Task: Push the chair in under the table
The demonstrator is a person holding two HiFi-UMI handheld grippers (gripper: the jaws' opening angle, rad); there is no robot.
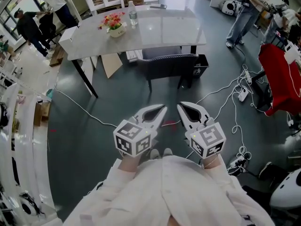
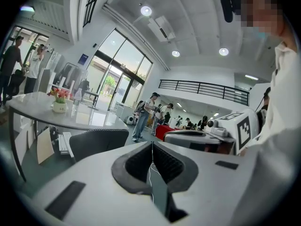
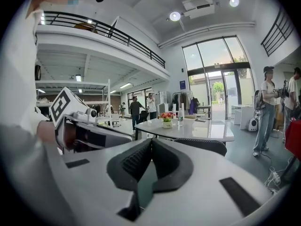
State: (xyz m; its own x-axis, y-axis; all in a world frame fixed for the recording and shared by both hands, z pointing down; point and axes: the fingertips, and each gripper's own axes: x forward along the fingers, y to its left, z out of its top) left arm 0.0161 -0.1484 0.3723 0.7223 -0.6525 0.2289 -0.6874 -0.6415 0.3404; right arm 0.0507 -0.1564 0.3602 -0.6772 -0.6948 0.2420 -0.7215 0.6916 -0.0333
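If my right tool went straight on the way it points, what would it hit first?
Probably the dark chair; only floor lies between it and the right tool. That tool's own view shows the chair slightly right of its line, so it might only clip the edge.

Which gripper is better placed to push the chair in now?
Left, marginally. The left gripper and right gripper are both shut, empty and short of the chair, but the left one lines up nearer its backrest's middle.

Grey table (image 1: 160, 34) w/ flower pot (image 1: 115, 28) & water bottle (image 1: 133, 14) on top, both twd pic-left end
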